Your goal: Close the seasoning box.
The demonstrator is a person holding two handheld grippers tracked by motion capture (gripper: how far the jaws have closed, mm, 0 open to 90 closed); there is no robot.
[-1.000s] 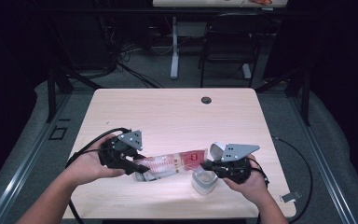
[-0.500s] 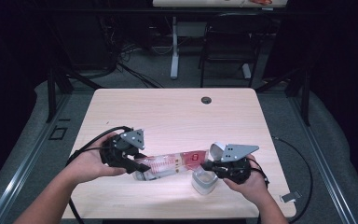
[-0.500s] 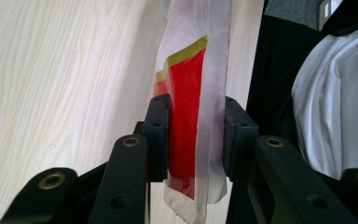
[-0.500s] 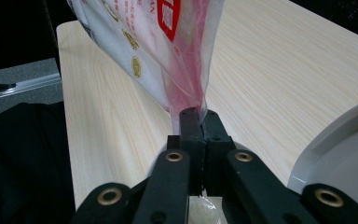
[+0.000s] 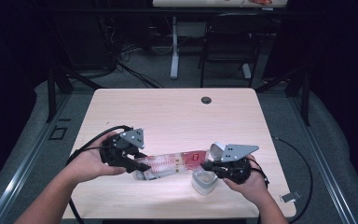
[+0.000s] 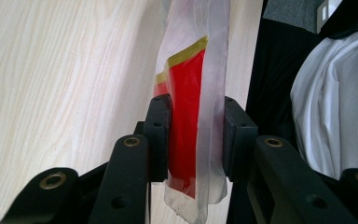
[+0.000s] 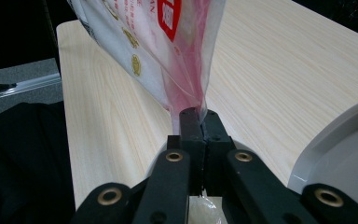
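- Between the pads of the left gripper (image 6: 191,140) sits one end of the plastic bag (image 6: 193,102): its red panel with a gold border fills the gap, the jaws stand partly apart, and both pads press on the film.
- At the bag's other end, the right gripper (image 7: 199,116) has its jaws squeezed fully together, pinching a thin pink-tinted corner of the film between the tips.
- From the bag's left end to its right end, seen in the high view, the plastic bag (image 5: 170,163) stretches almost level between the left gripper (image 5: 137,164) and the right gripper (image 5: 208,164), just above the table (image 5: 177,112) near its front edge.
- Just below the bag's right end stands a white container (image 5: 204,182), close beside the right gripper; its curved white rim (image 7: 340,144) shows in the right gripper view.
- Left of the bag, the left hand (image 5: 91,161) wraps the gripper body, forearm angled in from the lower left, jaws pointing toward the bag's middle.
- Right of the bag, the right hand (image 5: 247,179) grips from the lower right, jaws pointing left along the bag.
- Far beyond the bag, a small dark disc (image 5: 206,100) lies near the table's back edge.
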